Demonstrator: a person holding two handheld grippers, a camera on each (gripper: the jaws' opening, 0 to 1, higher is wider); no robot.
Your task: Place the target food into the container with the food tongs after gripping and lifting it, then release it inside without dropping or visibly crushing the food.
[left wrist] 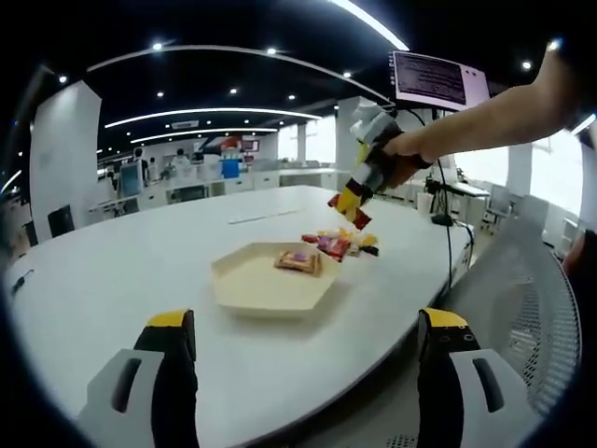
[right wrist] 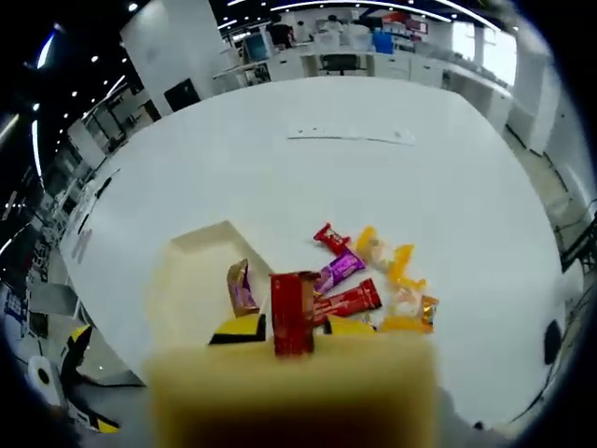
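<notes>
Cream hexagonal tray (left wrist: 256, 285) on a white table (left wrist: 112, 271); yellow-tipped black right gripper (left wrist: 353, 207) holds a red packet (right wrist: 292, 313); red, purple, yellow wrappers (right wrist: 378, 280) centre-right.

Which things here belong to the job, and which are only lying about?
Job: right claw shut on red snack packet; hexagonal tray holding one packet; snack pile.

Lying about: left claw, open; mesh chair; monitor; white table.

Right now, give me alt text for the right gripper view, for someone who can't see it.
The right gripper holds a red snack packet upright above a white table. Beneath lie a cream hexagonal tray holding one packet and a pile of wrapped snacks beside it.
</notes>
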